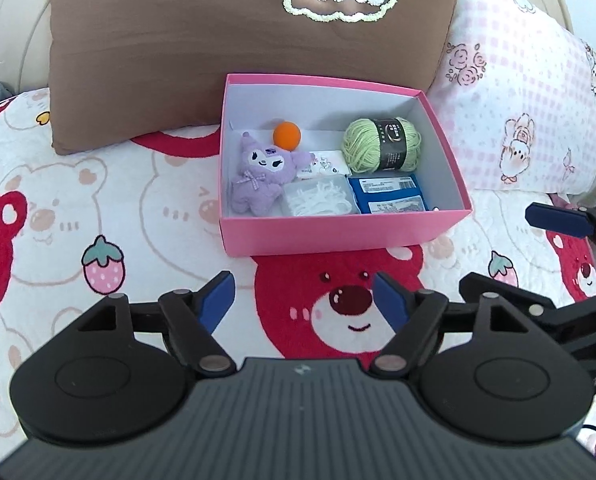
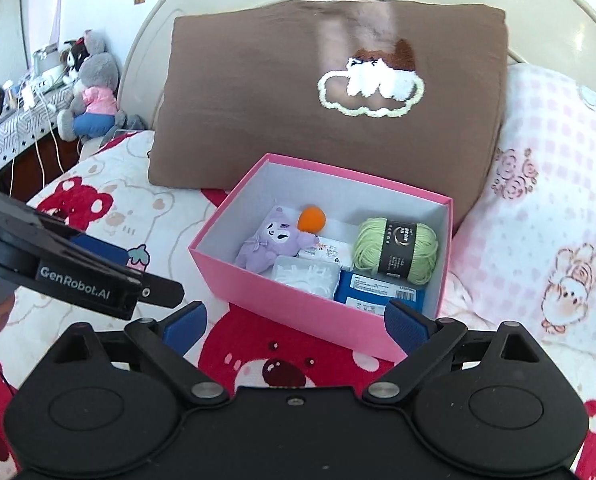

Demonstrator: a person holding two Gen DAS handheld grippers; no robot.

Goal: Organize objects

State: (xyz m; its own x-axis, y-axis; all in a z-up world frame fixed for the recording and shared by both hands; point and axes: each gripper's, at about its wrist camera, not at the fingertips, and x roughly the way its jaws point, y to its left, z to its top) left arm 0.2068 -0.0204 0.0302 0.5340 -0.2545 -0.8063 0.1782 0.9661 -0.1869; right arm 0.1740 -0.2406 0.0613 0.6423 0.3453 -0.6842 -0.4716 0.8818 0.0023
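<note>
— Fingers first: on our left gripper point(image 1: 304, 300) the blue fingers point(image 1: 217, 300) stand well apart with nothing between them, only the bear-print bedspread point(image 1: 97, 200) showing in the gap.

— And our right gripper point(image 2: 295, 326)?

— Spread wider still. Its fingers point(image 2: 185, 326) hold nothing either; they hang over the bedspread just in front of the pink box point(image 2: 298, 312), and from this wrist the right-hand pad overlaps the box's near corner, though we cannot tell whether it touches.

— Where does the pink box sit?

— On the bed, its far side up against the brown pillow point(image 1: 177, 60), with the pink checked pillow point(image 1: 538, 100) to its right. Both our grippers are on its near side, clear of the rim as far as the left wrist view shows.

— What lies inside the box?

— Against its left wall we see a purple plush toy point(image 1: 257, 176), with an orange ball point(image 1: 286, 135) just behind it toward the back wall. In the back right corner lies a skein of green yarn point(image 1: 382, 144) with a dark label band. Along the near wall sit a clear packet of white picks point(image 1: 318, 200) and, to its right, a blue packet point(image 1: 390, 196). A small white card point(image 1: 326, 164) lies in the middle, between the plush toy and the yarn.

— Anything beyond the box?

— Left of the bed, past the headboard point(image 2: 157, 40), a grey stuffed animal point(image 2: 93, 92) sits by a side table.
</note>
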